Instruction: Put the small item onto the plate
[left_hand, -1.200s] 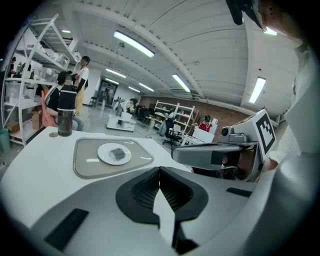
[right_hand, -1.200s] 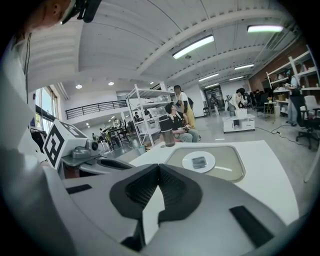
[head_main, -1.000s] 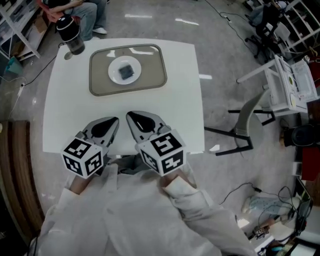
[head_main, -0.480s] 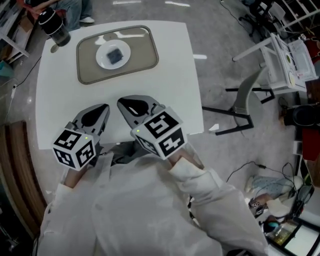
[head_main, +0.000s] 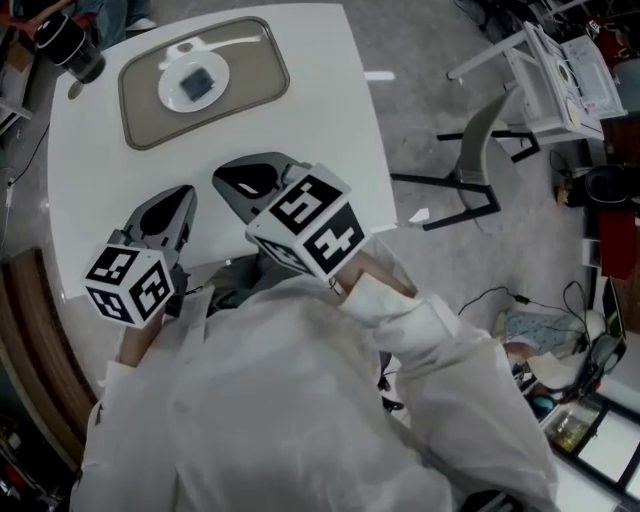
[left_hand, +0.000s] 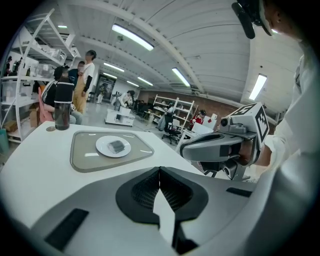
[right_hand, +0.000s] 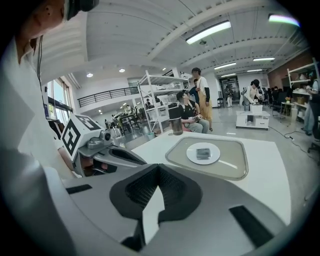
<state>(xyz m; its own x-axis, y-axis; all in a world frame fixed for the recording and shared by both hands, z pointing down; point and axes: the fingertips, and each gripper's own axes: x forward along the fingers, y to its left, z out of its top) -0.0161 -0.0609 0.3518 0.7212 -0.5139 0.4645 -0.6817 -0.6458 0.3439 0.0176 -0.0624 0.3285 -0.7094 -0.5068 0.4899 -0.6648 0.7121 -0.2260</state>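
Note:
The small dark square item (head_main: 197, 81) lies on a white plate (head_main: 170, 96), which stands in a beige tray (head_main: 255, 60) at the far side of the white table (head_main: 330, 120). Both grippers hover over the table's near edge, well short of the tray. My left gripper (head_main: 178, 196) is shut and holds nothing. Beside it, my right gripper (head_main: 224, 177) is likewise shut and empty. The left gripper view shows its closed tips (left_hand: 160, 170) aimed toward the item (left_hand: 117, 146). The right gripper view shows its closed tips (right_hand: 159, 167), with the item (right_hand: 203, 153) ahead and to the right.
A dark bottle (head_main: 68, 45) stands at the table's far left corner, beside the tray. A grey chair (head_main: 480, 150) and a white rack (head_main: 560, 70) stand to the right of the table. Cables lie on the floor at lower right. People (left_hand: 75, 85) sit and stand beyond the table.
The head view has swung, so table and tray now sit further up and left in the picture. The right gripper's marker cube has tilted slightly. Both grippers stay shut near the front edge.

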